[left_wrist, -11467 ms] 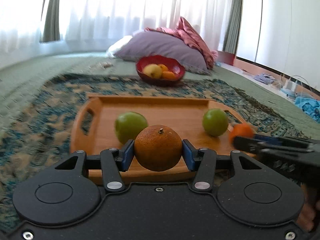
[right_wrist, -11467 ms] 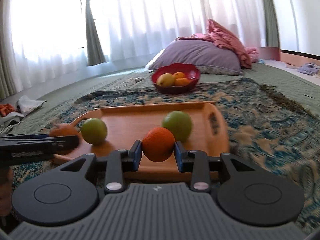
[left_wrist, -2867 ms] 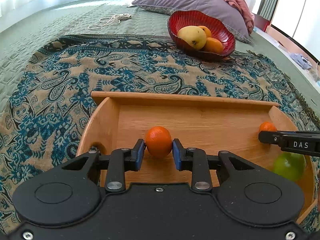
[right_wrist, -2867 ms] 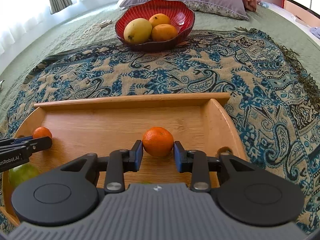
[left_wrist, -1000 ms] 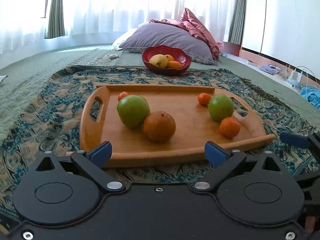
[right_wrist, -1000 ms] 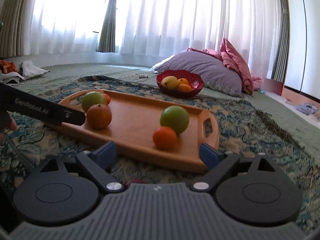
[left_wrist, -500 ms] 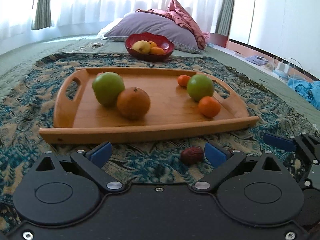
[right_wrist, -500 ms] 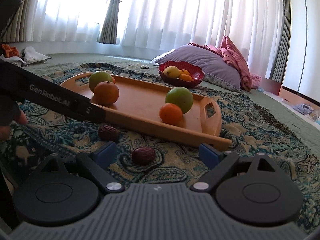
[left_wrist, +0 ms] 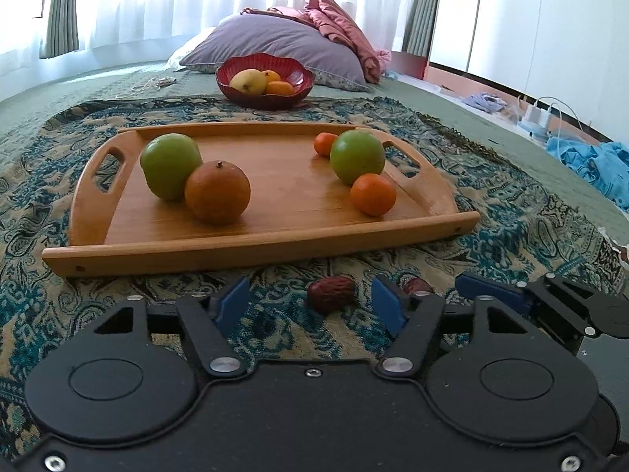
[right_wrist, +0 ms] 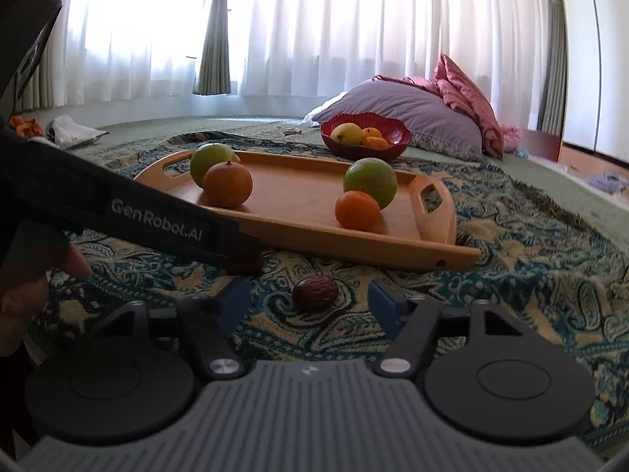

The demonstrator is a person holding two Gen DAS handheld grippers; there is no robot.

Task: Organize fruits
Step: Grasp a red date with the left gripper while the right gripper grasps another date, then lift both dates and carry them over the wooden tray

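A wooden tray [left_wrist: 298, 181] holds two green apples [left_wrist: 170, 165] [left_wrist: 357, 156], a large orange [left_wrist: 217, 192] and two small tangerines [left_wrist: 372, 193] [left_wrist: 325, 144]. My left gripper [left_wrist: 310, 305] is open around a dark red date [left_wrist: 331, 293] on the rug before the tray. My right gripper [right_wrist: 310, 301] is open around a second date [right_wrist: 315, 292], which also shows in the left wrist view [left_wrist: 417, 285]. The tray [right_wrist: 306, 212] shows in the right wrist view too, where the left gripper's body [right_wrist: 149, 220] crosses on the left.
A red bowl [left_wrist: 265, 96] with a mango and oranges sits behind the tray on the patterned rug [left_wrist: 511, 212]. A purple pillow [left_wrist: 283, 43] and pink cloth lie beyond. Blue cloth and cables lie far right.
Both grippers released their tangerines on the tray and pulled back. In the last half second both have lowered to the rug, each open around a date.
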